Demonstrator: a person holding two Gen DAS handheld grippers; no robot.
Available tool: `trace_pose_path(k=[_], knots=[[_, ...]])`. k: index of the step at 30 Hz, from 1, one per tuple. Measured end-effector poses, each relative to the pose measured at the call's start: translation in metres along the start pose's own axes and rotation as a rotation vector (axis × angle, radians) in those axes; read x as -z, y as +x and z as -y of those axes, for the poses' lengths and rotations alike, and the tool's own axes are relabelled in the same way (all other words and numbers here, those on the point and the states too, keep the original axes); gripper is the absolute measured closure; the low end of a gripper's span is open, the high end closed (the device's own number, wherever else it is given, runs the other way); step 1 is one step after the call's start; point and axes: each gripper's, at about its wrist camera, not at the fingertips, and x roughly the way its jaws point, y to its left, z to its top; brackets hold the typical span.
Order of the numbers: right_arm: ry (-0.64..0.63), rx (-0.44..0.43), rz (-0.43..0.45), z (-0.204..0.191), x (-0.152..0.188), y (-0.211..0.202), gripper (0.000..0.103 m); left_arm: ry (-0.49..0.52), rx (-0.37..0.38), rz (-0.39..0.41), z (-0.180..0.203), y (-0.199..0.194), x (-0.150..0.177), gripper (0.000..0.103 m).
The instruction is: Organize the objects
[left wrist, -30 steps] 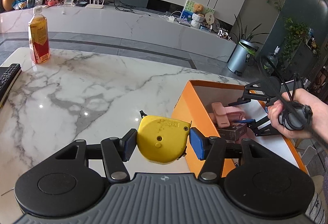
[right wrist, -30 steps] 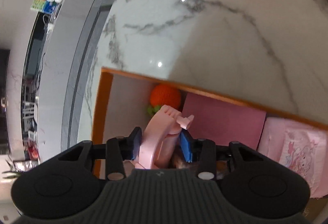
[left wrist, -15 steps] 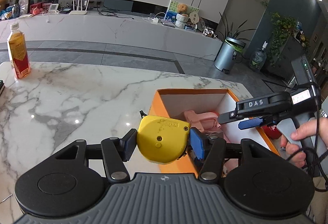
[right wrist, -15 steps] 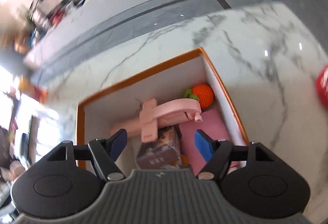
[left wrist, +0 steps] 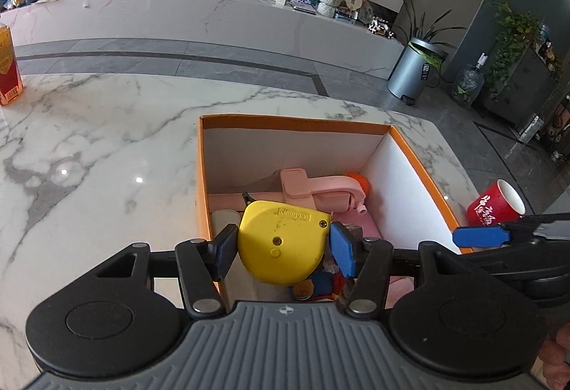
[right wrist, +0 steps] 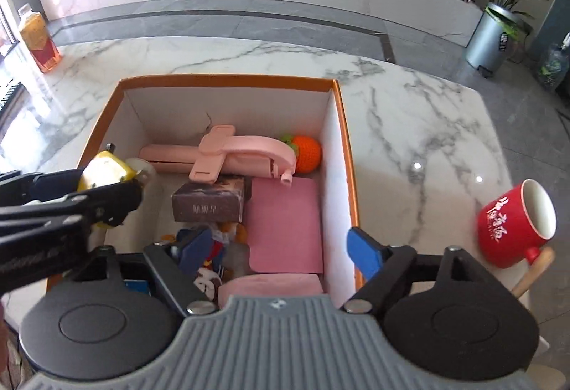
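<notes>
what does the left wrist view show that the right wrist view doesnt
Only the left wrist view shows the flat face of the yellow tape measure, clamped between the left gripper pads above the orange cardboard box.

Only the right wrist view shows the brown rectangular carton, the flat pink pad and the wooden handle beside the red mug; the right gripper is open and empty.

Both show the box, the pink plastic clamp, the orange knitted ball, the mug and the drink bottle on the marble table.
</notes>
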Motion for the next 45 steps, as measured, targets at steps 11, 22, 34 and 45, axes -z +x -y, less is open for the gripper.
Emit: trace_pose_path(k=[11, 22, 34, 45], knots=[[-0.007, -0.034, 0.018, -0.002, 0.006, -0.007, 0.019, 0.052, -0.069, -0.008, 0.018, 0.006, -0.004, 0.013], [-0.039, 0.042, 0.083, -0.010, 0.014, -0.034, 0.007, 0.127, -0.112, -0.009, 0.029, -0.018, -0.008, 0.013], [0.003, 0.022, 0.173, -0.028, 0.027, -0.071, 0.004, 0.175, -0.127, 0.082, 0.025, -0.081, -0.007, 0.013], [-0.002, -0.275, -0.077, -0.046, 0.050, -0.025, 0.059, 0.087, -0.167, 0.099, -0.034, -0.107, 0.034, 0.013]])
